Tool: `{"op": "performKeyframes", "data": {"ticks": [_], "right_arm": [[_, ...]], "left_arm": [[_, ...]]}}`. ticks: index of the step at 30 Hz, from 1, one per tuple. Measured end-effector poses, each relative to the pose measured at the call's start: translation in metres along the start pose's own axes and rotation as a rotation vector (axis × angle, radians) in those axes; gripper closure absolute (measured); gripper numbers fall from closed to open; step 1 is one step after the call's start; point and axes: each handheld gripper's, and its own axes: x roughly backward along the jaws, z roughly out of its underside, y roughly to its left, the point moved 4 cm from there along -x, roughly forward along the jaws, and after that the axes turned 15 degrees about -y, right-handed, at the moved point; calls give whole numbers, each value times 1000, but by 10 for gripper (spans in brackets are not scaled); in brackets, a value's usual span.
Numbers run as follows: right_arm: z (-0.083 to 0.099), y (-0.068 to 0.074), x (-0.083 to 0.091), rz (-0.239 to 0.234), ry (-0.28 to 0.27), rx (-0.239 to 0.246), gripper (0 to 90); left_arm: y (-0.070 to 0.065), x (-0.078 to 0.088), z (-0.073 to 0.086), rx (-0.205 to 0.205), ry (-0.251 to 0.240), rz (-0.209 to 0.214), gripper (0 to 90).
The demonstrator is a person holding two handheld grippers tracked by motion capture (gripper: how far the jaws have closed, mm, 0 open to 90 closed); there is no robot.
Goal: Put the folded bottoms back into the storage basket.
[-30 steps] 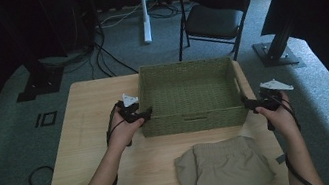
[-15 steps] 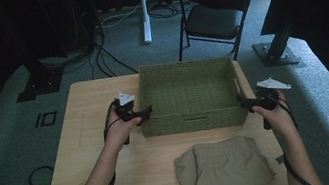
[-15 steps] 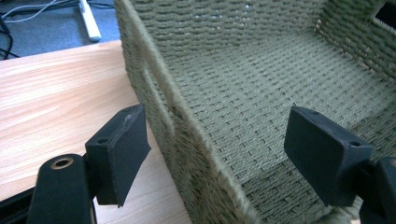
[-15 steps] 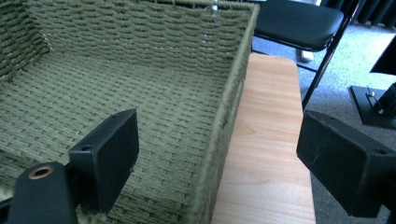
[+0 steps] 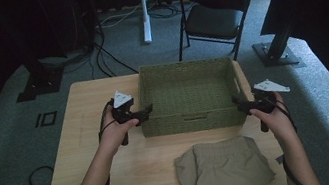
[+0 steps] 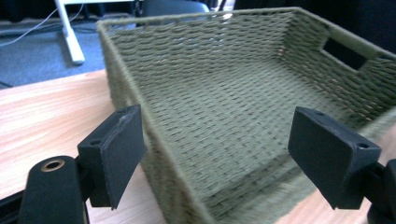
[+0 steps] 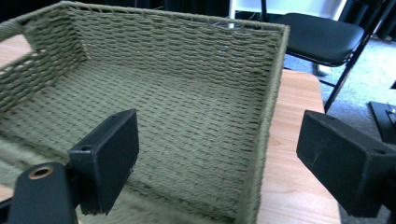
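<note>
An olive woven basket [image 5: 192,118] with nothing in it stands on the far half of the wooden table [image 5: 83,106]. My left gripper [image 5: 146,109] is at the basket's left wall near the front corner. It is open, and in the left gripper view [image 6: 224,156] the rim [image 6: 126,84] runs between the jaws. My right gripper [image 5: 236,102] is at the right wall, also open. The right gripper view [image 7: 226,161] has one jaw over the basket floor and the other over the table, astride the right rim [image 7: 273,93]. A folded khaki garment [image 5: 220,166] lies at the front of the table.
A black folding chair [image 5: 212,13] and a white desk leg [image 5: 143,10] stand on the floor beyond the table. Cables [image 5: 106,56] and dark stand bases [image 5: 39,83] lie to the left, and another stand base [image 5: 274,51] is to the right. The table's front edge lies just below the garment.
Both grippers and the basket between them have shifted slightly to the left. The jaws have stayed open and the garment has not moved.
</note>
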Motion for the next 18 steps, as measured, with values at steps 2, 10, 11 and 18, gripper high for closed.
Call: {"op": "performKeyframes", "data": {"ticks": [2, 10, 11, 18], "right_arm": [[-1, 2, 3, -5, 0, 1, 128], [-3, 6, 15, -12, -8, 3, 128], [-3, 7, 16, -13, -9, 0, 128], [1, 13, 29, -30, -17, -1, 128]], "left_arm": [[-6, 2, -1, -8, 5, 12, 195], [-35, 8, 2, -28, 8, 77, 195], [-38, 8, 3, -34, 8, 86, 195], [-60, 13, 11, -45, 15, 139, 195]]}}
